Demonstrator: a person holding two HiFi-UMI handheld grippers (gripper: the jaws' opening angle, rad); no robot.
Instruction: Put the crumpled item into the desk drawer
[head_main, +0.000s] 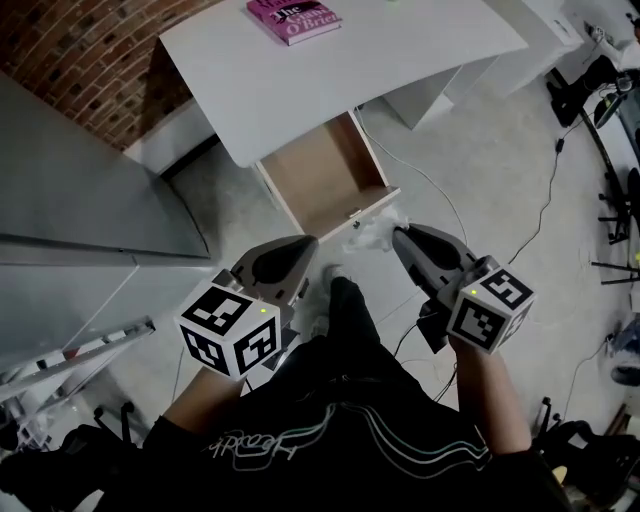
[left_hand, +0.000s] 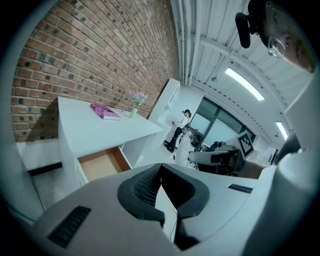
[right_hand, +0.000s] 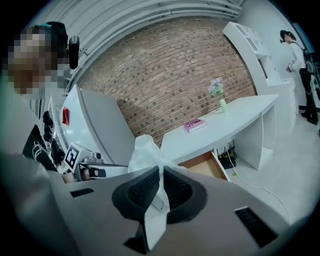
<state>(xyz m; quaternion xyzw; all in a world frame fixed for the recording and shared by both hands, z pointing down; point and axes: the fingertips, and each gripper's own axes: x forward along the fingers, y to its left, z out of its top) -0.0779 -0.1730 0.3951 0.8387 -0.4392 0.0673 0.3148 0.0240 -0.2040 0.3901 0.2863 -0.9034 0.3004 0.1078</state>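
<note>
In the head view a white desk has its wooden drawer pulled open. My right gripper is shut on a crumpled white item, holding it just in front of the drawer's front panel. In the right gripper view the crumpled item sticks up from between the pads, and the drawer lies beyond. My left gripper hovers beside the drawer's near left corner. Its jaws meet at the tips with nothing between them, and the left gripper view shows the drawer ahead and below.
A pink book lies on the desk top, with a small vase of flowers further along. A grey cabinet stands to the left. Cables run over the floor, stands crowd the right, and a person is far off.
</note>
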